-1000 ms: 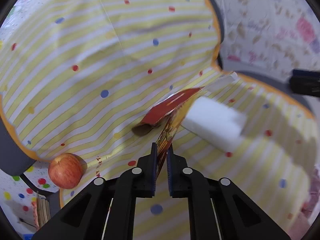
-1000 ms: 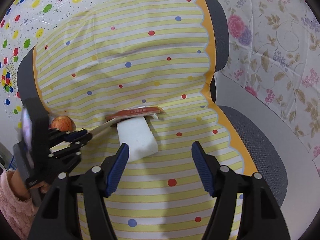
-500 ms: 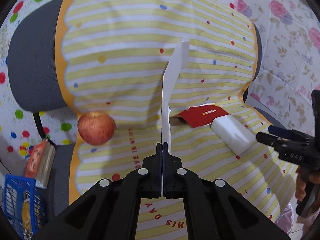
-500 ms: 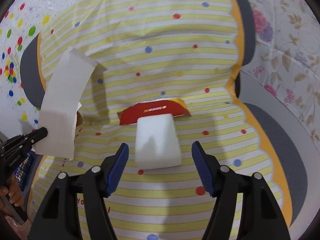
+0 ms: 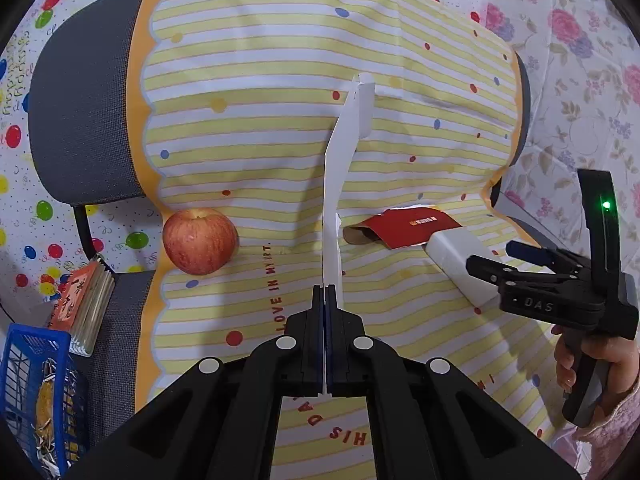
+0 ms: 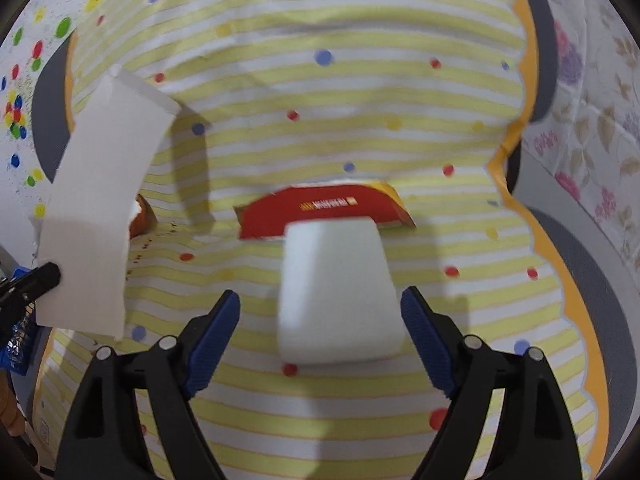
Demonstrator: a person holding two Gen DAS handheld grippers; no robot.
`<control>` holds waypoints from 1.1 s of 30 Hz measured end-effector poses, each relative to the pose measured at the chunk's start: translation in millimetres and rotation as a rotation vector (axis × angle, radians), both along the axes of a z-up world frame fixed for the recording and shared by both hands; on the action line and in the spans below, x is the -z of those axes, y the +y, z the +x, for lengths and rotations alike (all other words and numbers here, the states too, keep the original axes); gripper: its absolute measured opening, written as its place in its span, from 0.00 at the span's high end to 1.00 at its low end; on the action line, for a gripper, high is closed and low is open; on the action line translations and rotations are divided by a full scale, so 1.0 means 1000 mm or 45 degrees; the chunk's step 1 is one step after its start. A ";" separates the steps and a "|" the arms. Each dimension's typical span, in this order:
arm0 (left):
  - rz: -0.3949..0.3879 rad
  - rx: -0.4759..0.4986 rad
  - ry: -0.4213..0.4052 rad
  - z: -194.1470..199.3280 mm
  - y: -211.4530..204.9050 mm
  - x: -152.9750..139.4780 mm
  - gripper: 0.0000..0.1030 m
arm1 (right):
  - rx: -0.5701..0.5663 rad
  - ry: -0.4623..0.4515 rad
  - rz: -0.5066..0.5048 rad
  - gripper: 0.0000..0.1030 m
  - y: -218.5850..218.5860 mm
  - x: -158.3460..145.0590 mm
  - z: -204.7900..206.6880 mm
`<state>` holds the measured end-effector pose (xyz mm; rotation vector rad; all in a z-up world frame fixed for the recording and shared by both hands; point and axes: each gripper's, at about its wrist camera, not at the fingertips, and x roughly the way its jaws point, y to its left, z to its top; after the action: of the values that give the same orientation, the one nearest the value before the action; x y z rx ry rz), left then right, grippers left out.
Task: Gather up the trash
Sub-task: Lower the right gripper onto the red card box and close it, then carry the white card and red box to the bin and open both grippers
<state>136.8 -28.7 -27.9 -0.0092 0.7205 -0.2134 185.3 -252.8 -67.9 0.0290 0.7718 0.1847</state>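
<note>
Straddling the white foam block (image 6: pixel 338 296) on the striped chair cover (image 6: pixel 360 120), the right hand-held gripper (image 6: pixel 320 332), jaws opening wide and pads clear, should be lowered squarely before closing, while the white paper strip (image 5: pixel 334 208) is kept clamped in the left hand-held gripper (image 5: pixel 325 300).

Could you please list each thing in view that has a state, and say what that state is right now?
Left claw: shut on the white card.
White card: held upright, lifted clear of the cloth.
Right claw: jaws opening, astride the white block, pads not touching it.
White block: lying flat on the striped cloth.
Red wrapper: flattened, behind the block.
Apple: whole, resting on the cloth.
Blue basket: holds some items.
</note>
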 end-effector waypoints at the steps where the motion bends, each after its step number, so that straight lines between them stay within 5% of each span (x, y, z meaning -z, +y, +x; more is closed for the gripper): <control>1: 0.002 -0.007 -0.005 0.002 0.001 0.000 0.99 | -0.019 -0.009 -0.034 0.21 0.010 -0.001 0.005; 20: -0.031 -0.049 -0.048 0.035 0.033 0.001 0.99 | 0.027 0.150 -0.487 0.26 0.098 0.039 0.120; 25: -0.037 -0.042 -0.049 0.033 0.030 -0.001 0.99 | 0.034 0.148 -0.563 0.51 0.103 0.038 0.122; 27: -0.034 -0.039 -0.058 0.027 0.029 -0.005 0.99 | 0.034 0.107 -0.621 0.85 0.106 0.031 0.116; 33: -0.031 -0.019 -0.098 0.003 0.022 -0.022 0.99 | 0.093 -0.146 -0.513 0.97 0.072 -0.040 0.069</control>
<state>139.9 -6.2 -6.4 -0.0298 0.6412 -0.2072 254.7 -180.4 -28.3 -0.3316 0.6812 -0.0409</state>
